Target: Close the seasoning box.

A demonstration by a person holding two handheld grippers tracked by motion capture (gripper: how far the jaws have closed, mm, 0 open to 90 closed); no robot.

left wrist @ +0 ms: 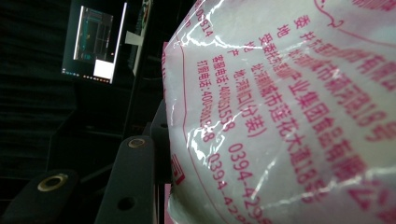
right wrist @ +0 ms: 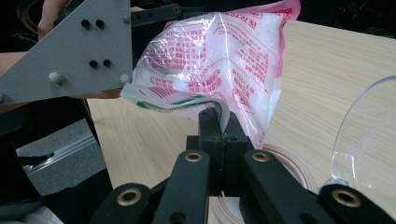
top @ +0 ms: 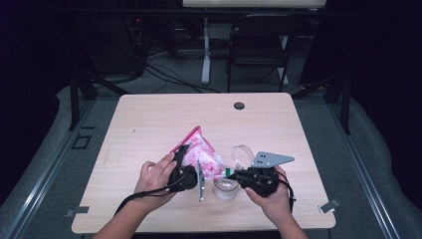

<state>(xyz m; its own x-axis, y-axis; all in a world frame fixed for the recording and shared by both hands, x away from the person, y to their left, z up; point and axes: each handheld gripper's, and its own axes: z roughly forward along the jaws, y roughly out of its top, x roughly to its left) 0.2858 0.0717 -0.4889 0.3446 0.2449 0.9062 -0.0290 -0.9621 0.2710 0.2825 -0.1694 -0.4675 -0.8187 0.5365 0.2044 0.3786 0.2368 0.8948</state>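
Two hand-held grippers share one pink-and-white plastic bag (top: 203,155) of white granules, lifted over the near middle of the desk (top: 149,124). The left hand-held gripper (top: 183,175) holds the bag's body: in the left gripper view the printed film (left wrist: 289,116) presses against a black jaw, though how far that pair is closed cannot be told from there. The right hand-held gripper (right wrist: 219,122) is closed tight on the bag's lower corner, a strip of film with a green stripe pinched between its jaws in the right gripper view. Directly below the bag stands a small clear round jar (top: 225,188), mouth open, and its hinged clear lid (top: 242,152) stands upright just behind; in the right gripper view the jar's rim (right wrist: 289,161) curves just under the pinched corner.

By the look of it, the step in hand is readying the bag over the jar, either tearing the corner or lining it up to pour. No granules can be seen falling, so pouring seems not yet begun. Next would call for the right hand-held gripper to pull the corner away while the left keeps the body firm, then for the opening to tip above the jar's mouth. A loose grip could spill granules on the desk.
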